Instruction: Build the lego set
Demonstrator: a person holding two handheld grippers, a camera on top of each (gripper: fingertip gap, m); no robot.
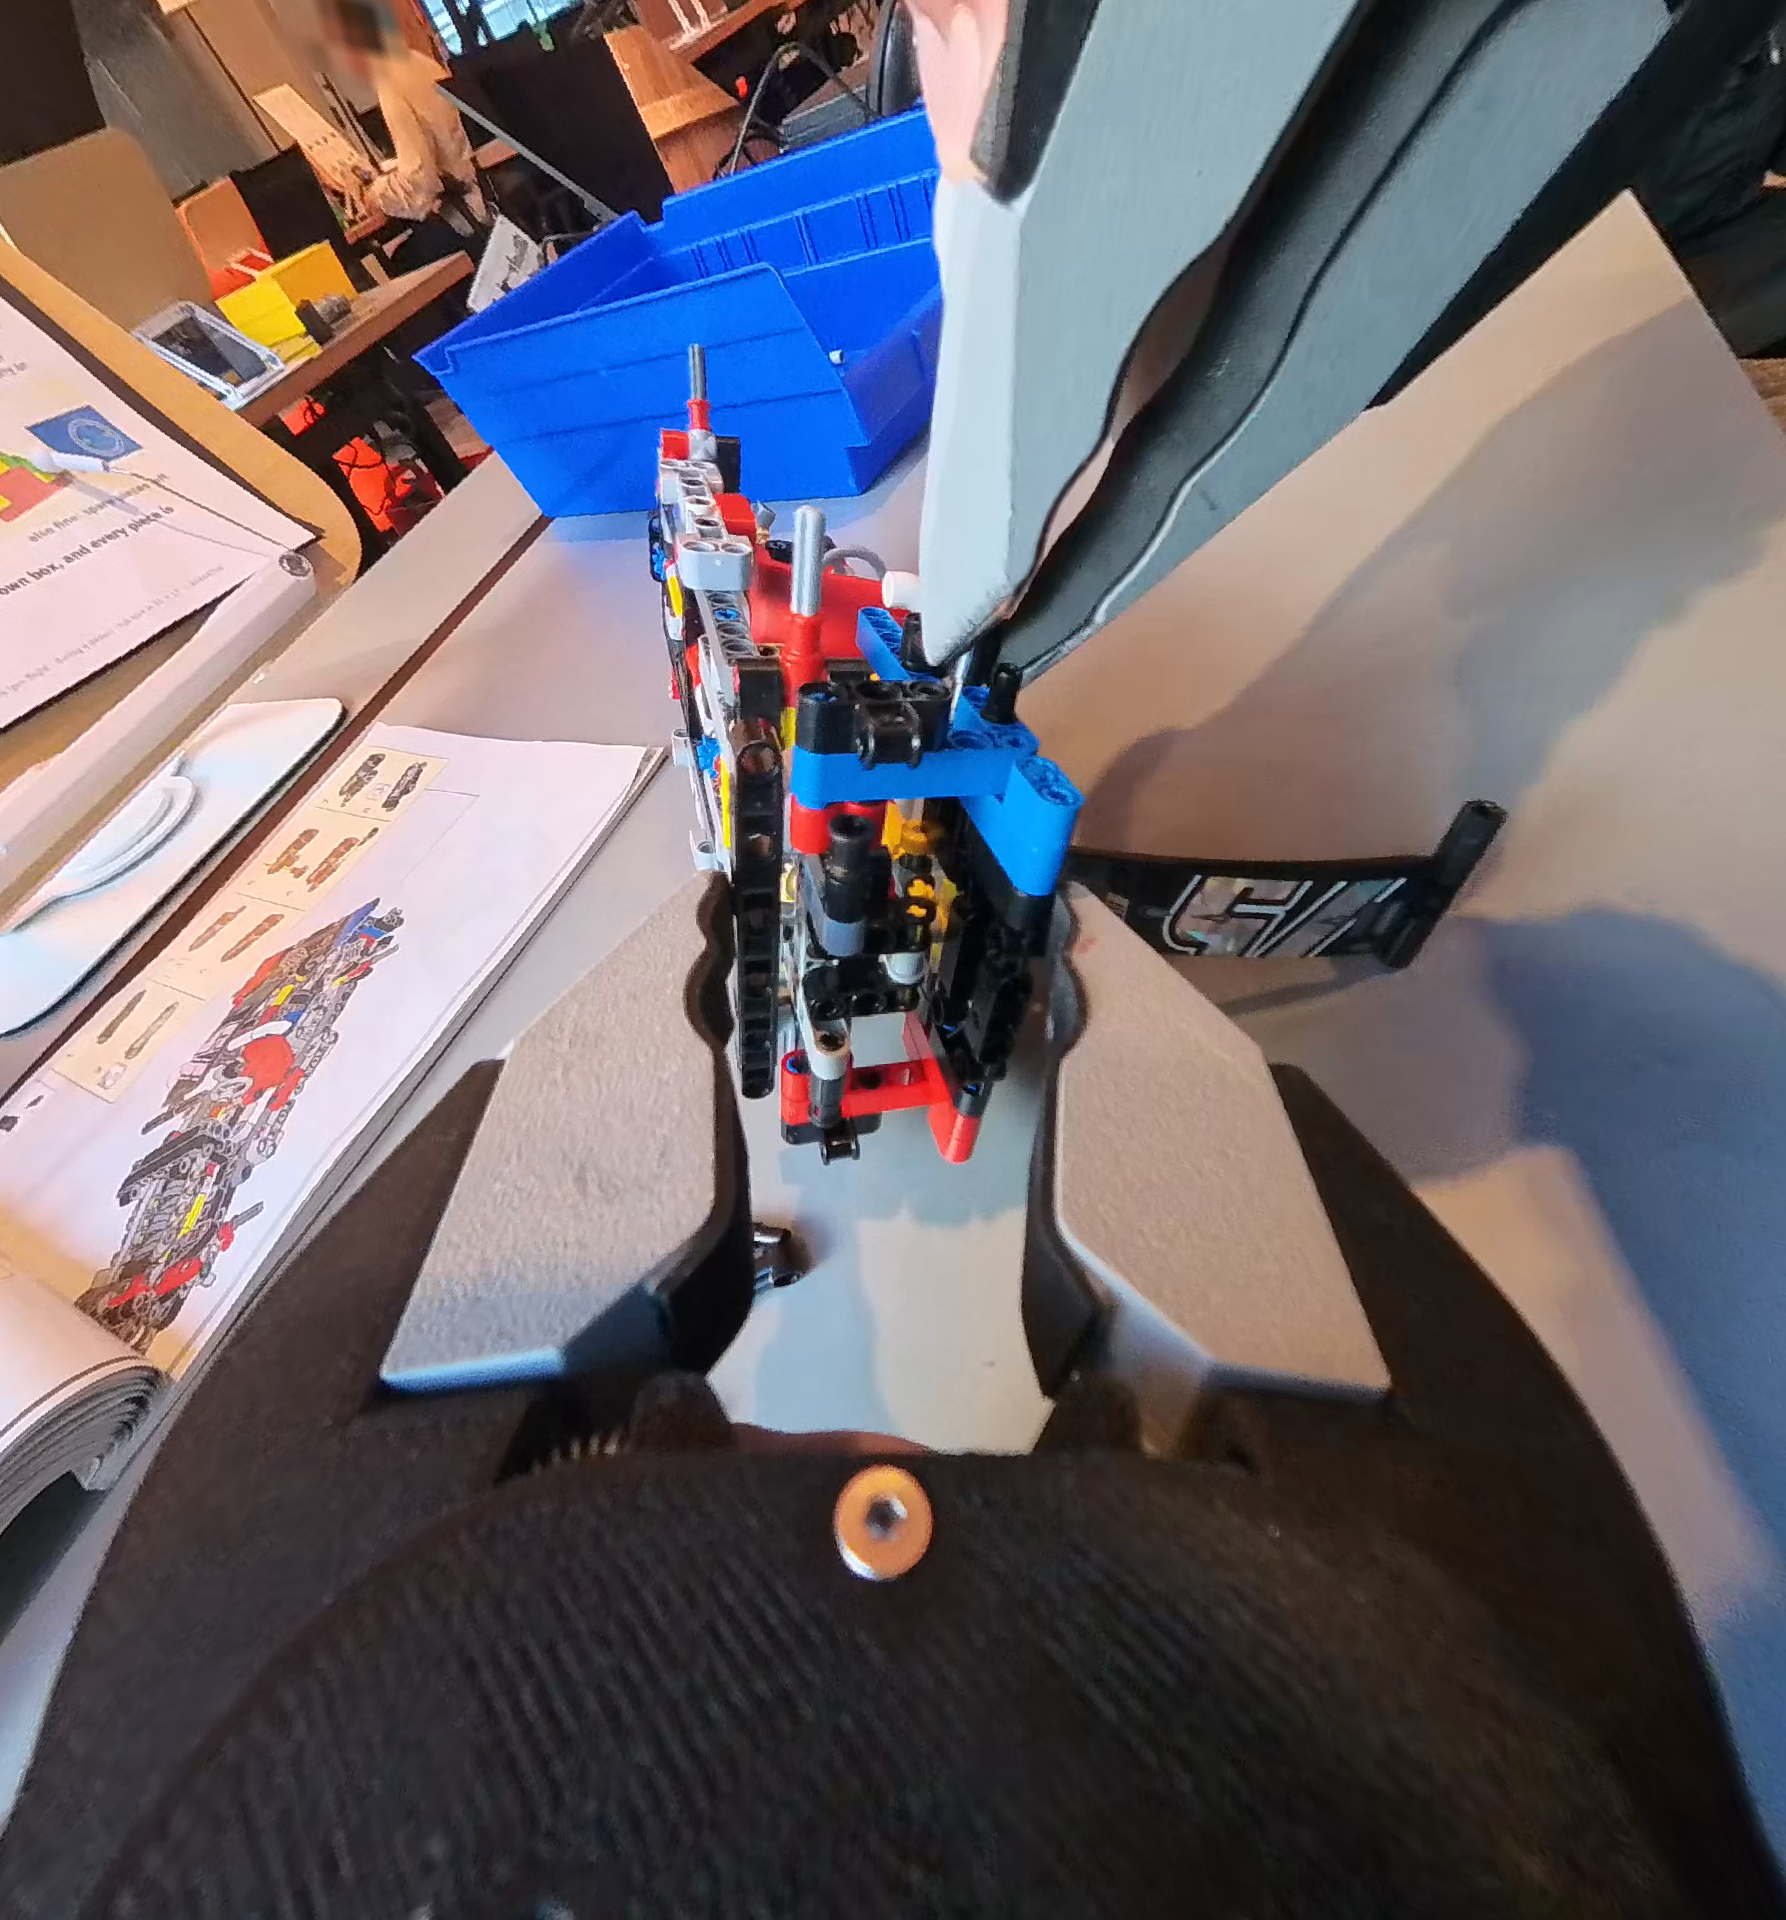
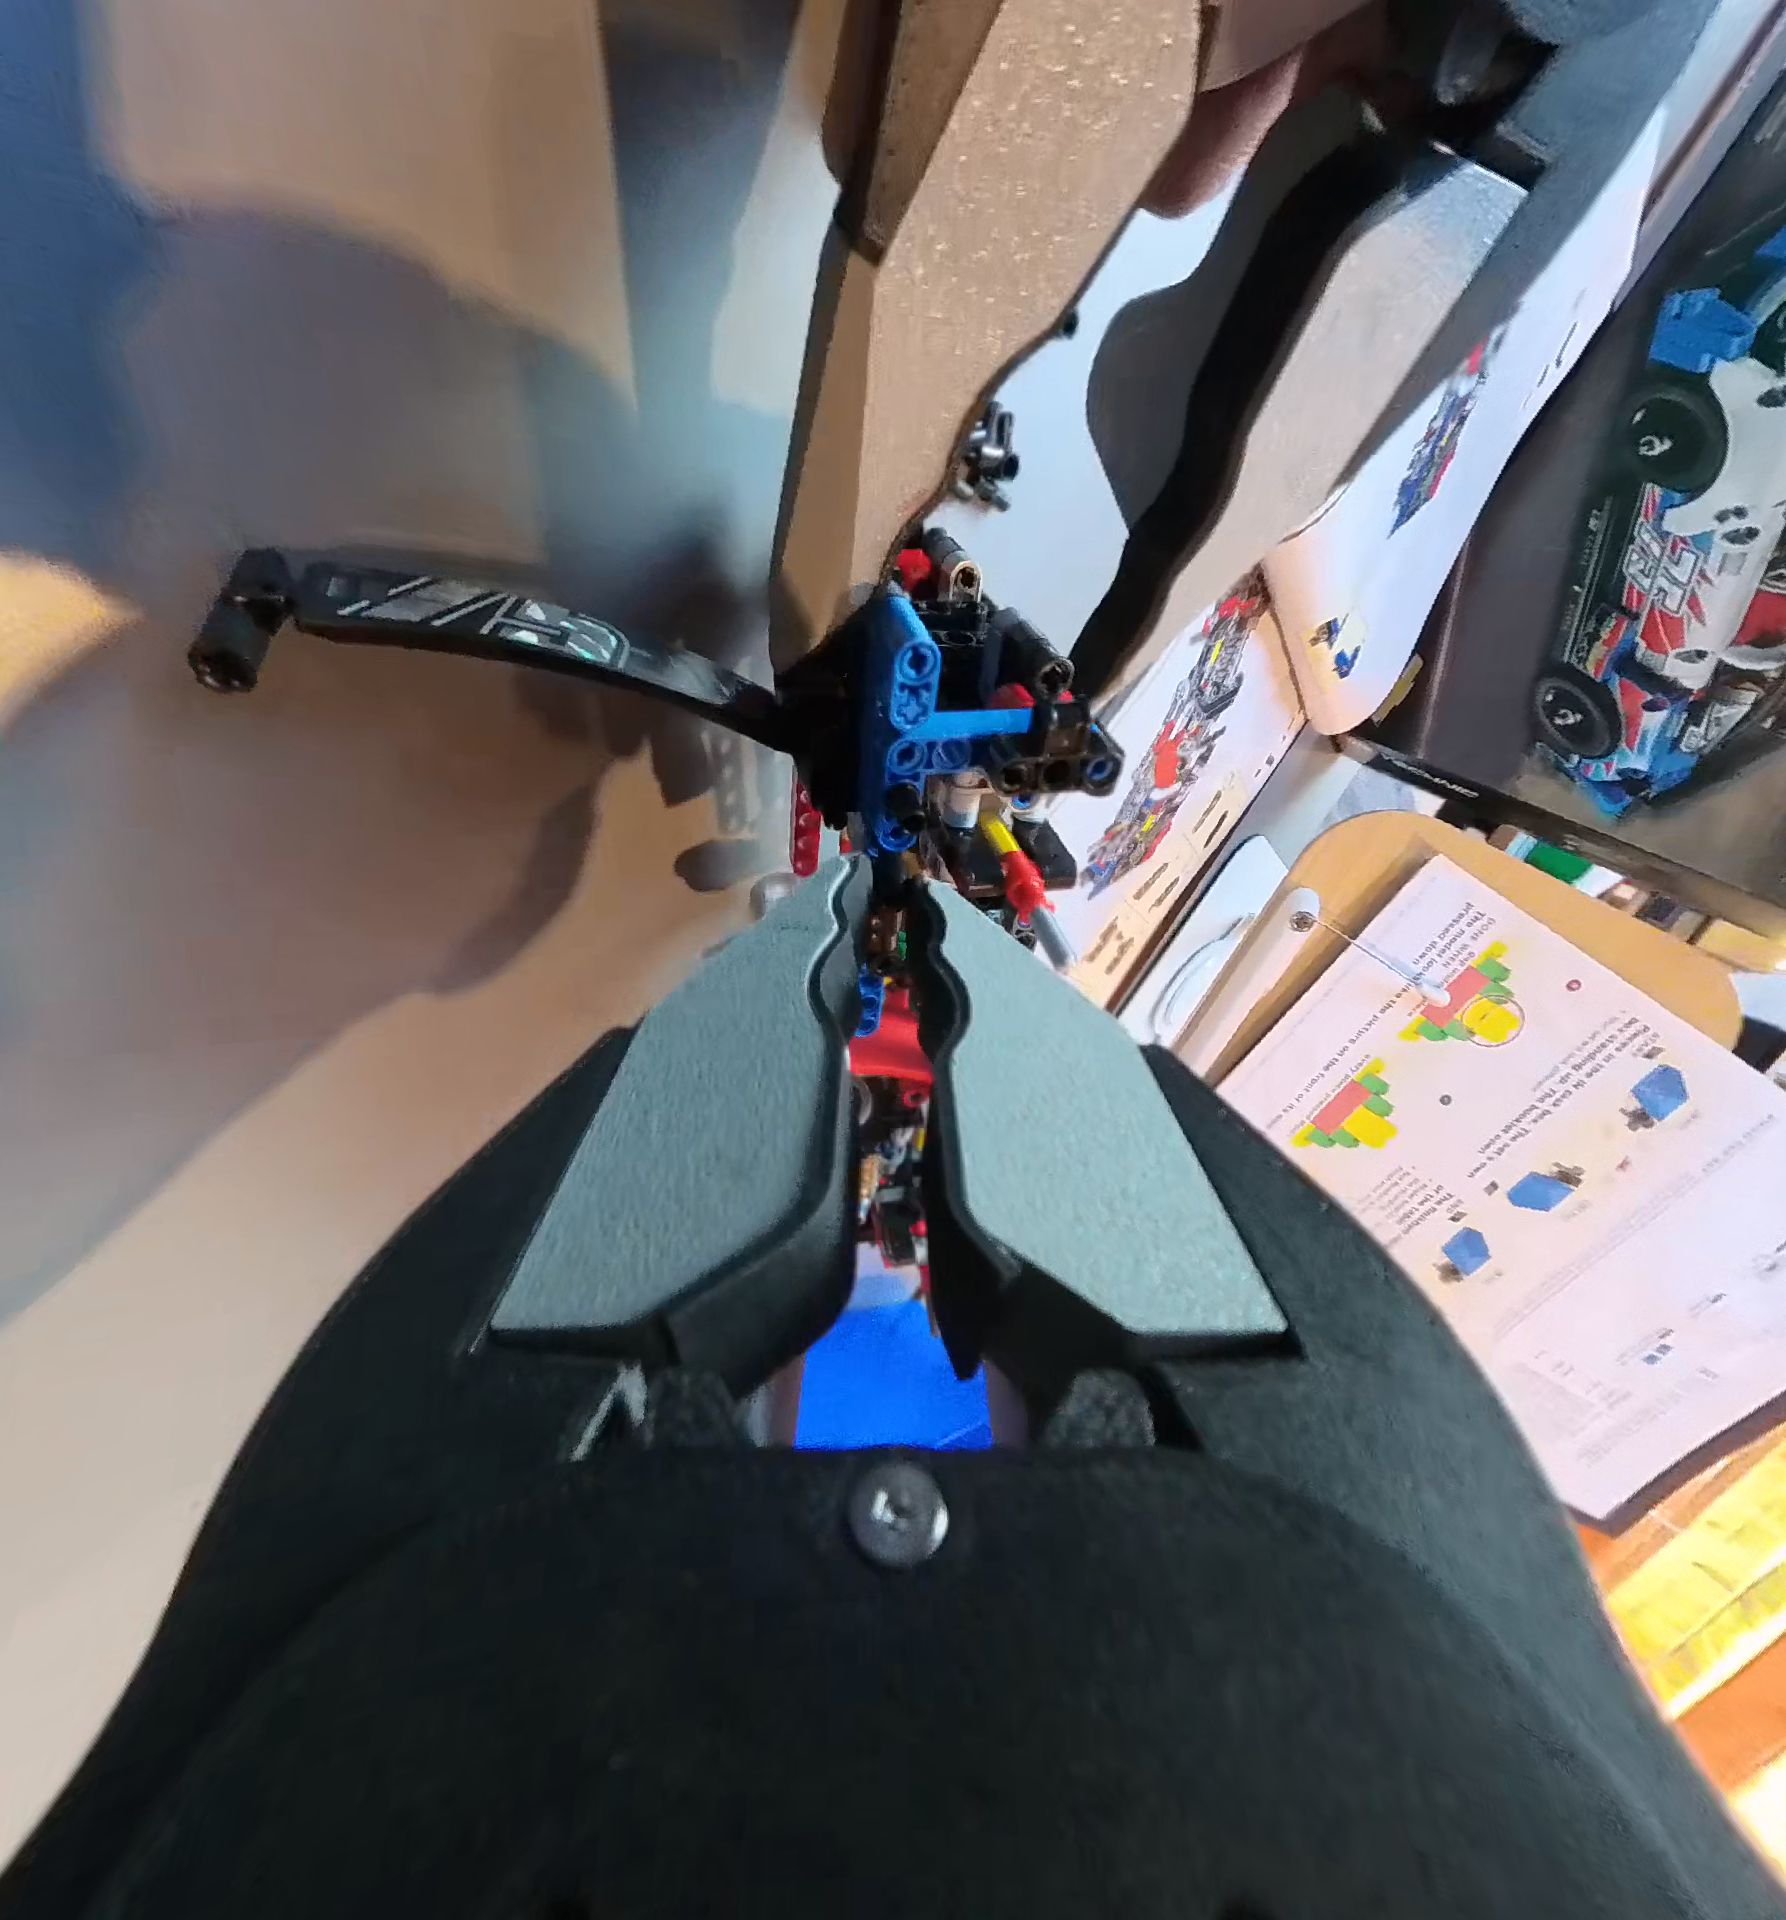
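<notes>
The part-built lego model (image 1: 868, 831), in red, black, blue and grey beams, stands on edge on the grey table (image 1: 1491, 623). My left gripper (image 1: 889, 914) is shut on its lower end, one finger on each side. A black curved panel (image 1: 1273, 920) with a silver sticker sticks out from the model's right side. My right gripper (image 1: 972, 655) comes down from above, jaws nearly closed on a small piece at the blue beam on top. In the right wrist view the right gripper (image 2: 889, 894) pinches at the model (image 2: 951, 707), with the left gripper (image 2: 972, 613) and the panel (image 2: 494, 634) beyond.
A small black connector (image 1: 775, 1252) lies loose on the table between my left fingers. The open instruction booklet (image 1: 276, 1039) lies at left, with a printed sheet on a wooden board (image 1: 58, 499) behind it. Blue bins (image 1: 681, 395) stand at the back. The set's box (image 2: 1699, 499) lies beyond the booklet. About 4 centimeters separates my left fingertips from my right.
</notes>
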